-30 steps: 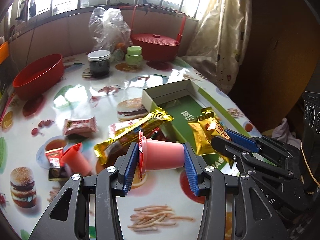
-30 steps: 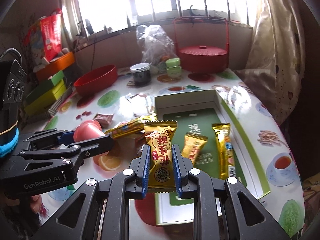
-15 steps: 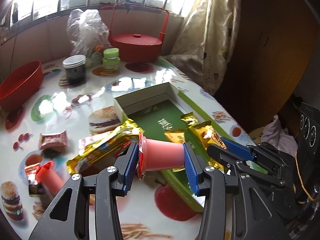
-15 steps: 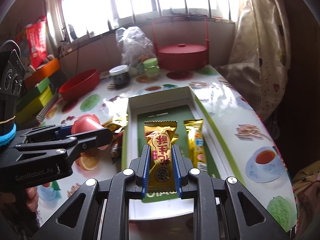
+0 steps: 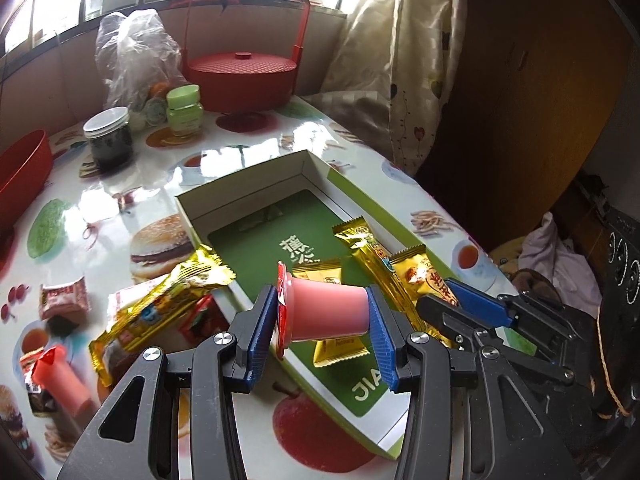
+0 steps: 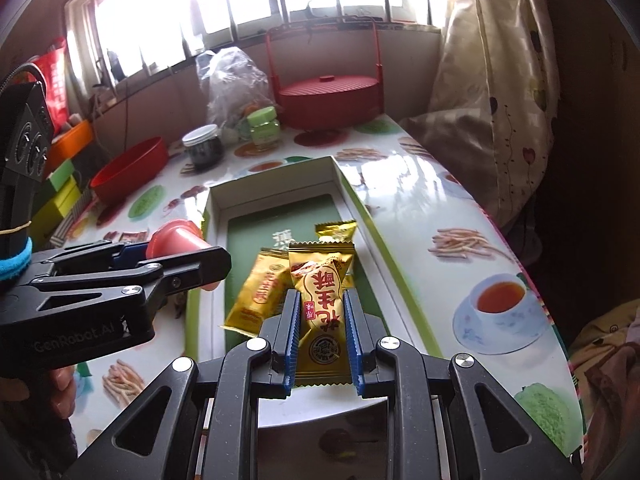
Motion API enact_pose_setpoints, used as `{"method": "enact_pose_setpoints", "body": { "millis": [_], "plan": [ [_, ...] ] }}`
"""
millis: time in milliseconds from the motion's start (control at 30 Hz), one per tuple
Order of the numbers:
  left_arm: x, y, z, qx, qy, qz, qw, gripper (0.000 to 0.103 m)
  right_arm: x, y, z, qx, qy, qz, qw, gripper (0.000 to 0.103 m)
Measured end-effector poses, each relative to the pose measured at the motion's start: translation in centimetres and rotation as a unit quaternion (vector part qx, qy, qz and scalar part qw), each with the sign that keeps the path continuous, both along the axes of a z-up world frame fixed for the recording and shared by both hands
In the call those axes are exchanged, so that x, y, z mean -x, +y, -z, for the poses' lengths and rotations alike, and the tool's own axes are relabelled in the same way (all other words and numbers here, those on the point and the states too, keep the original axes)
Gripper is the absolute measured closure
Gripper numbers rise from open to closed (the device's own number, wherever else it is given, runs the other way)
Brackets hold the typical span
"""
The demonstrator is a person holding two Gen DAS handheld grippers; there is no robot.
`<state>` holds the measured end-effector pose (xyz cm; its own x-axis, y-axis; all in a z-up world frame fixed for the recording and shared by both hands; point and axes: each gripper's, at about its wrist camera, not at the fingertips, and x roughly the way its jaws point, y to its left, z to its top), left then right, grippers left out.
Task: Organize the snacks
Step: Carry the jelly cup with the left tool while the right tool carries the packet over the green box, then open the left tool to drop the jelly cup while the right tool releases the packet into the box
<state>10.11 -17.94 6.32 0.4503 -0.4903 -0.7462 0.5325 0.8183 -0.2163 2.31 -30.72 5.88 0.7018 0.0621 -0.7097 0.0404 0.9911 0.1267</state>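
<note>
My left gripper (image 5: 322,318) is shut on a pink jelly cup (image 5: 326,312) lying sideways, its red lid to the left, above the near left edge of the open green box (image 5: 316,168). In the right wrist view my right gripper (image 6: 321,334) is shut on a gold peanut-candy packet (image 6: 322,300) held over the box (image 6: 372,236). Inside the box lie a small gold packet (image 6: 262,288), another gold packet (image 6: 336,230) and a long gold bar (image 5: 372,256). The left gripper (image 6: 188,266) with its cup (image 6: 176,240) shows at left in the right wrist view.
Loose snacks sit left of the box: a long gold wrapper (image 5: 160,312), a second pink cup (image 5: 64,382), a red-white packet (image 5: 64,300). Further back stand a red bowl (image 5: 22,172), a dark jar (image 5: 110,138), a green jar (image 5: 184,110), a plastic bag (image 5: 134,56) and a red lidded basket (image 5: 240,76).
Both grippers have carried their snacks rightwards, from the loose pile towards and over the green box. Neither grip has changed.
</note>
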Motion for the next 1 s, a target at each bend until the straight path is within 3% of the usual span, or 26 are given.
{"method": "enact_pose_setpoints", "body": {
  "millis": [700,1000],
  "plan": [
    [0.1,-2.2,2.2,-0.027,0.021,0.021,0.9992,0.057,-0.5,-1.8,2.0,0.018,0.02,0.017,0.999,0.083],
    [0.0,-2.0,2.4,-0.018,0.024,0.019,0.9994,0.057,-0.4,-1.7,2.0,0.015,0.02,0.017,1.0,0.083]
  ]
}}
